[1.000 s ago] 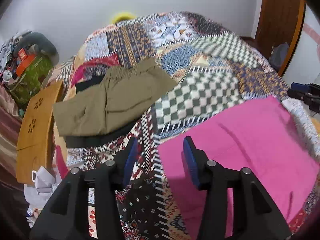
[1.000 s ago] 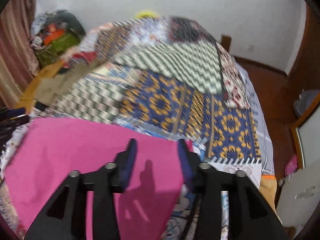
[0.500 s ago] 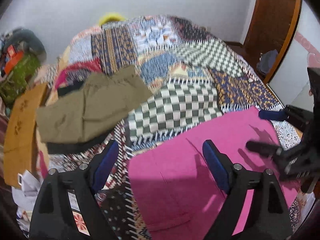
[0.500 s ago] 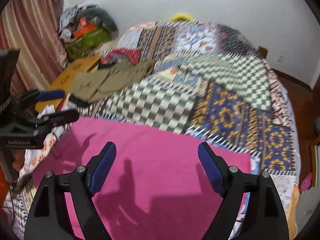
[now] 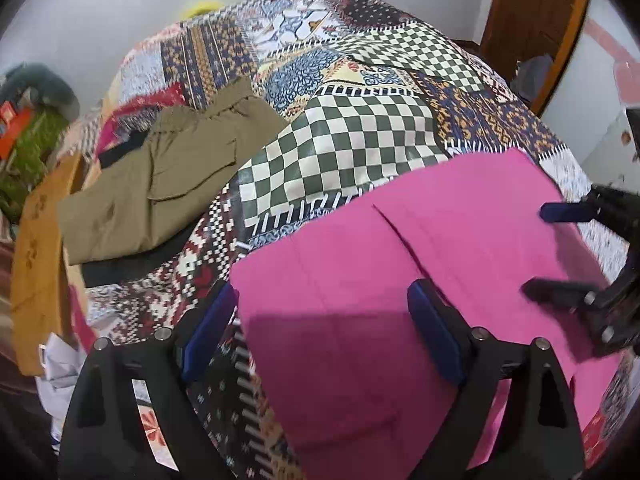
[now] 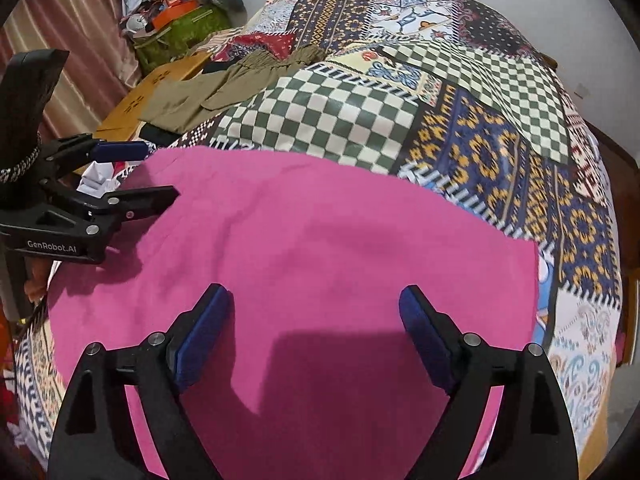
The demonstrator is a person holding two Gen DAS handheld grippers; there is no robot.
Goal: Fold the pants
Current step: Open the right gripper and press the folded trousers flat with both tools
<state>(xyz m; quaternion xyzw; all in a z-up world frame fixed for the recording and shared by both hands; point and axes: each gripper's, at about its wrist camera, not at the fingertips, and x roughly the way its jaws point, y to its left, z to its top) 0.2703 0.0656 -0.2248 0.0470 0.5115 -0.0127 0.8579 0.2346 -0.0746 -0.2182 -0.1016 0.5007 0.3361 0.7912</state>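
Pants (image 6: 320,240), pink, lie flat and smooth on bed; both grippers' fingers are opening, holding nothing.

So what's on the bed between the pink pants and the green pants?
Only bare bedspread, its green-and-white checks, lies between the pink pants and the green pants. The left wrist view shows it best.

The pink pants (image 5: 420,280) lay flat on the patchwork bedspread (image 5: 352,136) right in front of me, spread wide across its near part. They were a plain bright magenta fabric, mostly smooth. A straight fold edge or seam ran diagonally across the upper part in my left view, and faint soft creases showed toward the left side in my right view (image 6: 320,260). Their far edge ran just beside the green-and-white checkered patch.
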